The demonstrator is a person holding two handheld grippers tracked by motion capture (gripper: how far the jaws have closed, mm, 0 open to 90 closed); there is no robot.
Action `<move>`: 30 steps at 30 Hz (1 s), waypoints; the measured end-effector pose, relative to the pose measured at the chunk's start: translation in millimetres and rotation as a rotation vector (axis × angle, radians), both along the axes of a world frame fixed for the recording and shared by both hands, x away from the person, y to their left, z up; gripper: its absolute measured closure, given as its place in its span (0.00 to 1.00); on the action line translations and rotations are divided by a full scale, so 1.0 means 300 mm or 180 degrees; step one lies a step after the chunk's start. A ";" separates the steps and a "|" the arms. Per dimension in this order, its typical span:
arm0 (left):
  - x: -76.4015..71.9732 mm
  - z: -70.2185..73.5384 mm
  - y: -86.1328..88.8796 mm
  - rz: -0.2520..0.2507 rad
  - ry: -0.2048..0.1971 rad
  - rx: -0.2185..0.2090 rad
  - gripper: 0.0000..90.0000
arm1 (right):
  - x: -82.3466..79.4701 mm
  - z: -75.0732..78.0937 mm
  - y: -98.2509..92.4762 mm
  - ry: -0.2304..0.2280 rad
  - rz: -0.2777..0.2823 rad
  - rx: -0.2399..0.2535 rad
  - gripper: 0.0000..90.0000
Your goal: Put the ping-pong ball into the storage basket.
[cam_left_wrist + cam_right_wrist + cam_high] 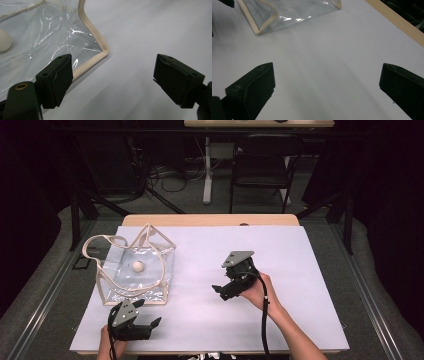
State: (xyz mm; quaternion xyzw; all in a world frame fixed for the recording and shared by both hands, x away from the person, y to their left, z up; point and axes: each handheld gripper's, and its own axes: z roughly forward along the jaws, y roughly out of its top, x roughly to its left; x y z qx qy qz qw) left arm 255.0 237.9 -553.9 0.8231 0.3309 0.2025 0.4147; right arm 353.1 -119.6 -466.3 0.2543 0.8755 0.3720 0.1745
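Bag [135, 270] of clear plastic with cream trim and looped handles lies on the table's [280, 255] left side — a pale ball [137, 266] inside, plain from above. Left gripper [112, 80] gapes beside its corner; right gripper [324, 87] — empty, spread wide.

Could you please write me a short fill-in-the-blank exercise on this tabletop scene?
1. The small white ball lies inside the clear ____ with cream trim.
2. The left tool has its jaws ____, gripping nothing.
3. In the high view, the clear bag lies on the ____ side of the white table cover.
4. The right tool hovers over the cover, holding ____.

Missing words: bag; open; left; nothing
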 end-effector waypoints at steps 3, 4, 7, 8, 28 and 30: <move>-0.001 0.000 0.001 0.0007 -0.0004 -0.0006 0.18 | -0.006 -0.011 -0.012 -0.0009 -0.0031 -0.0039 0.00; -0.001 0.000 0.001 0.0007 -0.0005 -0.0008 0.18 | -0.009 -0.015 -0.017 -0.0005 -0.0048 -0.0042 0.00; -0.001 0.000 0.001 0.0010 -0.0004 -0.0006 0.18 | -0.015 -0.024 -0.034 0.0000 -0.0078 -0.0035 0.00; 0.000 0.000 0.001 0.0010 -0.0005 -0.0006 0.18 | -0.017 -0.027 -0.040 -0.0004 -0.0086 -0.0033 0.00; 0.000 0.000 0.000 0.0008 -0.0003 0.0002 0.18 | -0.080 -0.086 -0.172 -0.0015 -0.0318 0.0009 0.00; 0.000 0.000 -0.002 0.0009 0.0003 -0.0009 0.18 | -0.087 -0.091 -0.183 -0.0015 -0.0339 0.0013 0.00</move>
